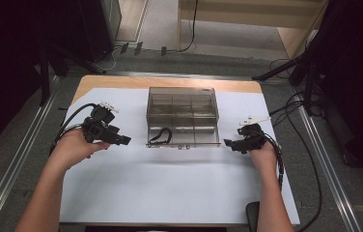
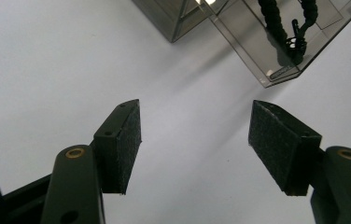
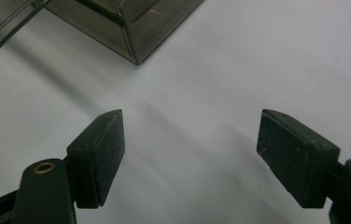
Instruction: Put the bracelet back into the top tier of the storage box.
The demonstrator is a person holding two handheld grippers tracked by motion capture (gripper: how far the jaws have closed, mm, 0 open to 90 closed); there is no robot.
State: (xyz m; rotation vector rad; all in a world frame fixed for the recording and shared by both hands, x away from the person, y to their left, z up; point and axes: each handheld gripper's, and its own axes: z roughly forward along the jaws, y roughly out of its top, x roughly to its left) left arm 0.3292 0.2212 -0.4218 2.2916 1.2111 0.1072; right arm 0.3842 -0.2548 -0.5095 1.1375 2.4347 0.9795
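Note:
A smoky clear plastic organiser box (image 1: 182,102) with several compartments stands at the middle back of the white sheet; its clear lid (image 1: 203,136) hangs open toward me. A black cord loop (image 1: 160,137) lies on the lid's left part, seen close in the left gripper view as a black cord (image 2: 288,32) behind clear plastic. My left gripper (image 1: 124,140) hovers left of the box, jaws wide apart and empty (image 2: 196,140). My right gripper (image 1: 229,143) sits just right of the lid, also open and empty (image 3: 190,144), with the box corner (image 3: 134,46) ahead of it.
White paper (image 1: 170,188) covers the wooden table (image 1: 121,81). Cables (image 1: 310,159) trail off the right side and from the left gripper. Metal rails (image 1: 20,154) flank the table; dark stands and floor clutter lie beyond the far edge.

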